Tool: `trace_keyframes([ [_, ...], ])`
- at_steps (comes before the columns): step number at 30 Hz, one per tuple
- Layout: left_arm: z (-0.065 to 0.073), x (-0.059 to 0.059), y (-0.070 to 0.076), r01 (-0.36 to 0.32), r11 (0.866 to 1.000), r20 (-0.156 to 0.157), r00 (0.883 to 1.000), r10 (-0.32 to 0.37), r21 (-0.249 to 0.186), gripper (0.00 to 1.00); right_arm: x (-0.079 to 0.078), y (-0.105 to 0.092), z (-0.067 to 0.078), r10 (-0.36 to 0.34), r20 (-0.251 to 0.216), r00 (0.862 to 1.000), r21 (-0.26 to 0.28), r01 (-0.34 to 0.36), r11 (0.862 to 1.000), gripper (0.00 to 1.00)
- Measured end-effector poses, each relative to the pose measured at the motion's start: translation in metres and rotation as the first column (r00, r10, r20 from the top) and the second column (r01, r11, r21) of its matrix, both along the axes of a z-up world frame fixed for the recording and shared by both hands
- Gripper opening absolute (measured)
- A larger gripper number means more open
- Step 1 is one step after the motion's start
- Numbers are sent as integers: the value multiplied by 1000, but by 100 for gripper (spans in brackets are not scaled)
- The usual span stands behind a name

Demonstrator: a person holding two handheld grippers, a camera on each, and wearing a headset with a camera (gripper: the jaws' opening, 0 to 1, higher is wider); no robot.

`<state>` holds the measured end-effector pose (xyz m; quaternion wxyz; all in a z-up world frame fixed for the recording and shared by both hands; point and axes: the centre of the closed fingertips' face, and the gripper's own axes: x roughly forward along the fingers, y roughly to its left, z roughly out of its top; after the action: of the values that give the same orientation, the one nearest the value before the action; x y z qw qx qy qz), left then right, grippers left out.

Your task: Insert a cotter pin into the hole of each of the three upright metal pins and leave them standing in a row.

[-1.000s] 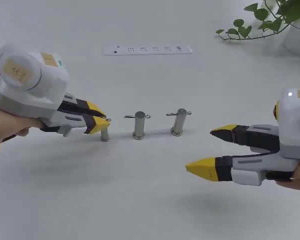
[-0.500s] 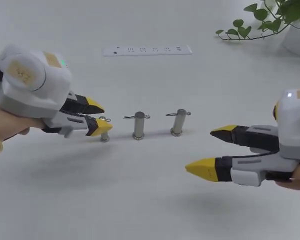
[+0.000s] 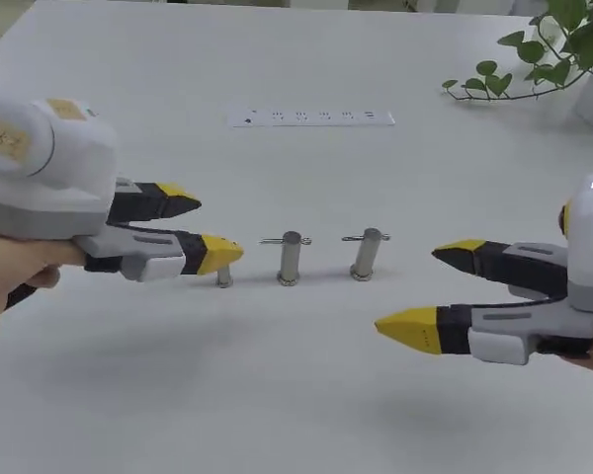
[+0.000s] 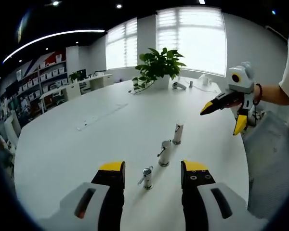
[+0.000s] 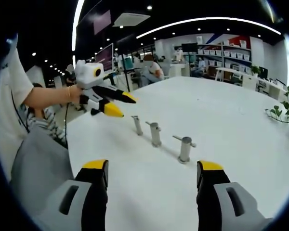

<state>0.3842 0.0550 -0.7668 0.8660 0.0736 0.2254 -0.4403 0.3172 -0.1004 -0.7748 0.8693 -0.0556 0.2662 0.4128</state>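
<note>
White table [image 3: 277, 395], three upright metal pins [image 3: 291, 259] in row, left claw [image 3: 218, 227] apart, right claw [image 3: 406, 288] apart.

Bright, even overhead light, soft shadows on the white table [image 3: 277, 395]; gripper views bend strongly at their edges.

White power strip [image 3: 311, 118], leafy potted plant [image 3: 553, 54]
</note>
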Motion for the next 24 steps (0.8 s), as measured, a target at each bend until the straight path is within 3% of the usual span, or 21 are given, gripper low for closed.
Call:
trace_keyframes([
  [3,4,-11,3,-39,998,-6,999,39,-43,52,-2,-2,3,-10,11,1000,13,10,1000,79],
  [17,9,-57,13,-166,984,-1,986,166,-60,72,-12,-15,17,-52,53,997,52,50,997,88],
  [21,10,-67,16,-210,974,-18,978,209,-80,77,-14,-13,20,-44,55,997,66,41,997,99],
  [24,9,-73,18,-228,970,-26,974,226,-84,82,-17,-12,19,-40,45,998,71,37,997,100],
])
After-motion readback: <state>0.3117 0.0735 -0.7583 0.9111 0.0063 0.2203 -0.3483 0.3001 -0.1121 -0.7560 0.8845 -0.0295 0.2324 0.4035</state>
